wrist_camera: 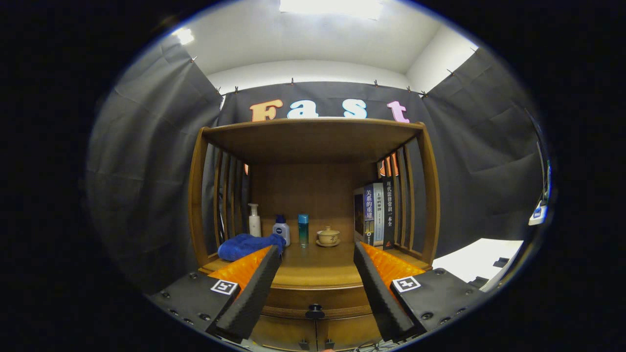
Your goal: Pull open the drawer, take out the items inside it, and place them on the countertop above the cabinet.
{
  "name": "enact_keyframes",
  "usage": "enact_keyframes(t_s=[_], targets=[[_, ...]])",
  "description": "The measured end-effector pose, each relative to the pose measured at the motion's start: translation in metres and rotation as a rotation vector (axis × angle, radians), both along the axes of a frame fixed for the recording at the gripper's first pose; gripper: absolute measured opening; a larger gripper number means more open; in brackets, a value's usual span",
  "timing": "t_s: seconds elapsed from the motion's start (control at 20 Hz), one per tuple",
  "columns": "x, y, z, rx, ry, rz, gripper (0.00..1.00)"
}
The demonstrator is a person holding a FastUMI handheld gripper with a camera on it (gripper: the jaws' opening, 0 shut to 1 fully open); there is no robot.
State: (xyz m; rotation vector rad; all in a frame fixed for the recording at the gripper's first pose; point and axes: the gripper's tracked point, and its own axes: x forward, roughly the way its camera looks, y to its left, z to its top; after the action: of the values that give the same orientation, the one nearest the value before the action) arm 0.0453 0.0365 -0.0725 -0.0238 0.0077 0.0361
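Note:
A wooden cabinet stands ahead of me, its countertop (313, 274) level with my fingers. Below the counter's front edge runs the drawer (318, 299), closed, with a small dark knob (315, 310) in its middle. My gripper (317, 254) is open, with nothing between its fingers. The knob lies low between the two fingers, a short way ahead of me. What is inside the drawer is hidden.
On the counter lie a blue cloth (247, 246), a white pump bottle (254, 221), a small white bottle with a blue cap (281, 230), a teal bottle (303, 229), a lidded cup on a saucer (328, 236) and upright books (375, 213). Two lower doors with knobs (316, 342) sit under the drawer.

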Motion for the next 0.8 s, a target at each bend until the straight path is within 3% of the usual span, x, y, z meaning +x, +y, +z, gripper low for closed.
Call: enact_keyframes(t_s=[0.8], targets=[[0.035, 0.009, -0.195, -0.093, 0.204, 0.001, 0.99]])
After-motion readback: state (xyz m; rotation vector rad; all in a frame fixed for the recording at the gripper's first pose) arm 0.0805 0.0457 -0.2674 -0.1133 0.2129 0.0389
